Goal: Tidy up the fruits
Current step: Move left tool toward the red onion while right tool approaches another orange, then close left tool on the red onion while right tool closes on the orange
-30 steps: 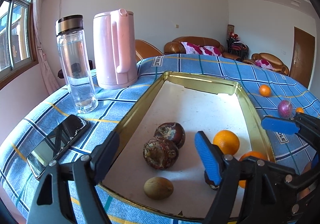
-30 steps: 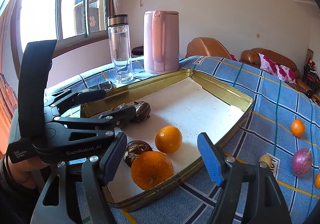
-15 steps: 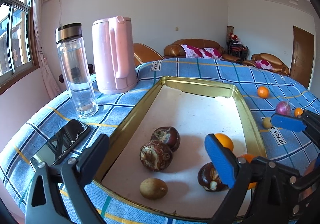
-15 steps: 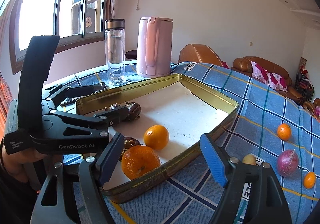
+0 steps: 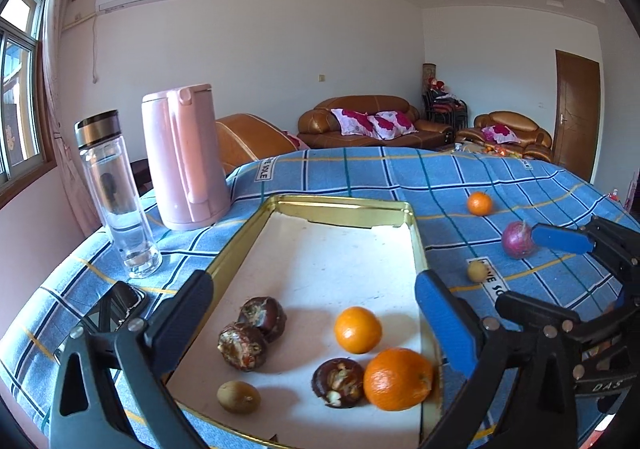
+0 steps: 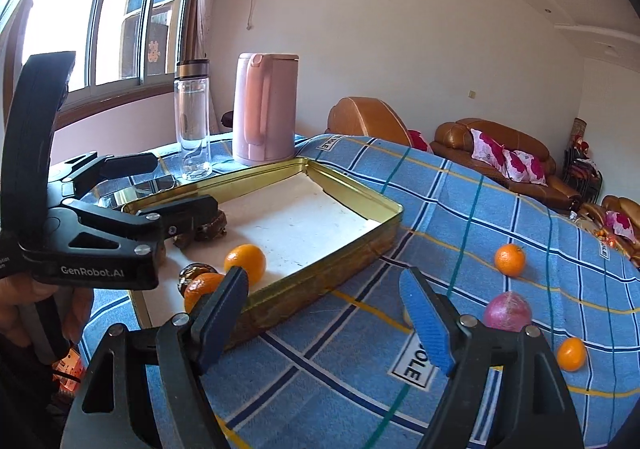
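Note:
A gold tray [image 5: 340, 205] with a white liner holds three dark mangosteens [image 5: 242, 345], two oranges [image 5: 357, 329] and a brown kiwi-like fruit [image 5: 238, 397]. My left gripper [image 5: 312, 325] hovers over the tray's near end. Its jaws are opening and nothing is between them. On the blue checked cloth right of the tray lie an orange [image 6: 509, 259], a purple round fruit [image 6: 507, 311], a small orange [image 6: 571, 353] and a small yellow fruit [image 5: 477, 271]. Open and empty, my right gripper [image 6: 324, 317] hangs over the cloth beside the tray's right rim.
A pink kettle [image 5: 184, 157] and a glass bottle [image 5: 116, 193] stand left of the tray's far end. A phone [image 5: 116, 305] lies near the table's left edge. A hand [image 6: 24, 313] holds the left gripper. Brown sofas stand beyond the table.
Both grippers drew back and rose. The left jaws spread wider, away from the third mangosteen, which lies by the big orange. The right view swung toward the loose fruit on the cloth.

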`<action>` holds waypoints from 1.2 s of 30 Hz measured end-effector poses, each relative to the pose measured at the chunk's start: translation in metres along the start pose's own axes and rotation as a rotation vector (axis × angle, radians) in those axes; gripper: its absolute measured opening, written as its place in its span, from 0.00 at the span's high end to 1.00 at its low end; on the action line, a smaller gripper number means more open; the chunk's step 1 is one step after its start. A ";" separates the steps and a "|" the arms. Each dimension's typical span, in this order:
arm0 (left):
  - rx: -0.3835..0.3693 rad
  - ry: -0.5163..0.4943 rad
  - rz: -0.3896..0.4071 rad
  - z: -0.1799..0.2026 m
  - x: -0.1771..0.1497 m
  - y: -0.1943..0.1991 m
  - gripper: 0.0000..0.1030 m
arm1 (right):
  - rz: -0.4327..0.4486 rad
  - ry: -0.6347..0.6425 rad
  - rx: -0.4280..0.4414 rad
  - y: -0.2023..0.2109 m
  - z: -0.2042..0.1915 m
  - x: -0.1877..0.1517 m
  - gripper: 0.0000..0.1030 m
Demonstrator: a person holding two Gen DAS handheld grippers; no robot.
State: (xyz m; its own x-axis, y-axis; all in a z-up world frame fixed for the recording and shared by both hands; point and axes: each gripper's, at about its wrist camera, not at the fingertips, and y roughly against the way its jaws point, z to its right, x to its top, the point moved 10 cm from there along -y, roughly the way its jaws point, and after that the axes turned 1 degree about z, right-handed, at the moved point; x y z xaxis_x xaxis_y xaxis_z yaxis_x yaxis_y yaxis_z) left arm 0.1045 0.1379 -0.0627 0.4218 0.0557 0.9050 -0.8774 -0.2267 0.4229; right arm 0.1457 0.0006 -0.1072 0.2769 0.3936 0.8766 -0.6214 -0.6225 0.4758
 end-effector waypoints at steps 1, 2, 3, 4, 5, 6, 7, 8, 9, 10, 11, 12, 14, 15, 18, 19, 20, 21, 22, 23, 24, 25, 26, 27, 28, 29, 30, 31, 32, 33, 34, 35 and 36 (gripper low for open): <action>-0.014 -0.010 0.005 0.008 0.003 0.001 0.00 | 0.003 -0.009 -0.016 0.004 0.009 0.000 0.23; -0.029 -0.023 0.009 0.018 0.006 0.002 0.00 | 0.008 -0.021 -0.035 0.009 0.021 0.000 0.23; -0.041 -0.036 0.013 0.028 0.009 0.003 0.00 | 0.012 -0.034 -0.056 0.014 0.032 0.001 0.23; -0.054 -0.050 0.017 0.037 0.011 0.004 0.00 | 0.016 -0.053 -0.082 0.019 0.046 0.000 0.23; -0.067 -0.064 0.020 0.048 0.014 0.003 0.00 | 0.019 -0.074 -0.107 0.023 0.060 0.000 0.23; -0.082 -0.079 0.018 0.058 0.016 0.003 0.00 | 0.023 -0.098 -0.131 0.028 0.074 0.000 0.23; -0.098 -0.093 0.014 0.069 0.017 0.001 0.00 | 0.029 -0.123 -0.157 0.033 0.088 0.000 0.23; -0.111 -0.106 0.009 0.079 0.018 -0.002 0.00 | 0.034 -0.147 -0.185 0.037 0.102 -0.001 0.23; -0.119 -0.121 0.000 0.089 0.018 -0.005 0.00 | 0.039 -0.166 -0.209 0.042 0.115 -0.003 0.23; -0.126 -0.137 -0.008 0.098 0.018 -0.009 0.00 | 0.042 -0.188 -0.236 0.046 0.129 -0.005 0.23; -0.135 -0.148 -0.014 0.107 0.018 -0.013 0.00 | 0.043 -0.209 -0.259 0.049 0.141 -0.008 0.23; -0.142 -0.157 -0.024 0.116 0.017 -0.017 0.00 | 0.042 -0.232 -0.280 0.053 0.153 -0.011 0.23; -0.155 -0.166 -0.049 0.131 0.015 -0.026 0.00 | 0.040 -0.275 -0.318 0.058 0.177 -0.018 0.23; -0.163 -0.169 -0.061 0.138 0.014 -0.031 0.00 | 0.038 -0.289 -0.334 0.061 0.186 -0.021 0.23; -0.188 -0.180 -0.083 0.157 0.012 -0.041 0.00 | 0.024 -0.319 -0.382 0.066 0.210 -0.030 0.23; -0.194 -0.180 -0.083 0.163 0.013 -0.043 0.00 | 0.017 -0.329 -0.394 0.067 0.218 -0.032 0.23; -0.196 -0.180 -0.083 0.168 0.014 -0.046 0.00 | 0.012 -0.339 -0.404 0.067 0.224 -0.034 0.23; -0.204 -0.178 -0.088 0.175 0.015 -0.051 0.00 | 0.007 -0.349 -0.412 0.065 0.230 -0.036 0.23; -0.214 -0.172 -0.101 0.182 0.015 -0.056 0.00 | -0.002 -0.358 -0.417 0.063 0.235 -0.037 0.23; -0.226 -0.165 -0.114 0.188 0.014 -0.061 0.00 | -0.014 -0.364 -0.420 0.060 0.239 -0.039 0.23; -0.243 -0.155 -0.131 0.196 0.013 -0.066 0.00 | -0.023 -0.368 -0.422 0.057 0.242 -0.040 0.23; -0.257 -0.147 -0.142 0.203 0.013 -0.070 0.00 | -0.033 -0.369 -0.422 0.053 0.244 -0.042 0.23; -0.265 -0.143 -0.145 0.209 0.014 -0.074 0.00 | -0.046 -0.373 -0.420 0.048 0.246 -0.044 0.23; -0.266 -0.145 -0.145 0.214 0.013 -0.077 0.00 | -0.054 -0.377 -0.420 0.044 0.249 -0.046 0.23; -0.260 -0.148 -0.145 0.218 0.013 -0.082 0.00 | -0.060 -0.383 -0.426 0.041 0.251 -0.050 0.23; -0.254 -0.149 -0.147 0.221 0.012 -0.087 0.00 | -0.067 -0.390 -0.430 0.039 0.254 -0.053 0.23; -0.254 -0.146 -0.156 0.223 0.010 -0.092 0.00 | -0.075 -0.398 -0.432 0.036 0.255 -0.057 0.23; -0.255 -0.141 -0.168 0.225 0.009 -0.097 0.00 | -0.087 -0.408 -0.433 0.033 0.258 -0.061 0.23; -0.258 -0.135 -0.178 0.227 0.006 -0.102 0.00 | -0.098 -0.416 -0.435 0.030 0.261 -0.066 0.23; -0.260 -0.131 -0.187 0.229 0.005 -0.106 0.00 | -0.110 -0.421 -0.438 0.027 0.263 -0.070 0.23; -0.260 -0.128 -0.193 0.231 0.005 -0.110 0.00 | -0.123 -0.425 -0.439 0.023 0.265 -0.074 0.23; -0.261 -0.130 -0.199 0.233 0.005 -0.114 0.01 | -0.136 -0.430 -0.437 0.020 0.267 -0.078 0.23; -0.264 -0.133 -0.206 0.236 0.004 -0.117 0.02 | -0.145 -0.438 -0.434 0.017 0.268 -0.081 0.23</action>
State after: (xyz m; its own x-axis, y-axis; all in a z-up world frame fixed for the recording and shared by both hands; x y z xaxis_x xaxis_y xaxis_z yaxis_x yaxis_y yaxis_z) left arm 0.2632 -0.0651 -0.1195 0.6069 -0.0566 0.7928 -0.7923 0.0365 0.6091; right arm 0.3095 -0.2235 -0.1510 0.5980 0.0831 0.7972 -0.7700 -0.2167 0.6002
